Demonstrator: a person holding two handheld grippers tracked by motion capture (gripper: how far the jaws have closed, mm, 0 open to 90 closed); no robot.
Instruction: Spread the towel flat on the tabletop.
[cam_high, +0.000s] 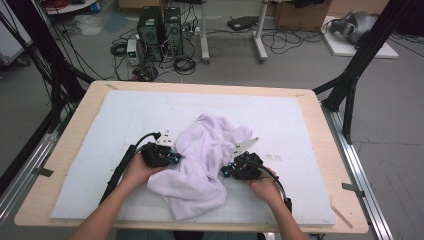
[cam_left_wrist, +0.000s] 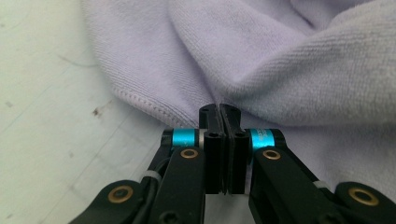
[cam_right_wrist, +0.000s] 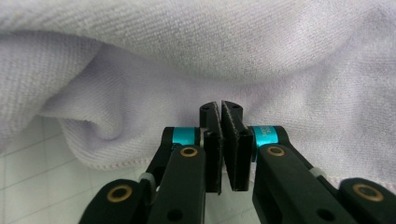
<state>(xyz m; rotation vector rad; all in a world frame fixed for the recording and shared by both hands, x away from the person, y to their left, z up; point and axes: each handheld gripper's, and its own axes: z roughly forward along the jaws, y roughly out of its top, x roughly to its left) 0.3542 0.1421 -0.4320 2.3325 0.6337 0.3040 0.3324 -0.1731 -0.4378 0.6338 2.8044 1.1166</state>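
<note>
White padding covers the bench (cam_high: 320, 150) — on it a crumpled lilac towel (cam_high: 200, 160) lies mid-bench, its long axis running from far to near. My left gripper (cam_left_wrist: 219, 111) and right gripper (cam_right_wrist: 221, 108) are both clenched at its edges; whether cloth sits between the jaws is hidden.

Each hand carries a black two-jaw tool: the left gripper (cam_high: 176, 159) and the right gripper (cam_high: 226, 172) have flat black jaws, bright turquoise bands at the jaw roots, brass-coloured rivets along glossy black link arms, and small white ties at the sides. A pale three-cornered plate (cam_high: 246, 145) sits on top of the right gripper, and a black cable (cam_high: 122, 165) trails from the left one along the forearm. The person's forearms are bare, with a teal garment (cam_high: 150, 234) at the bottom edge of the high view
</note>
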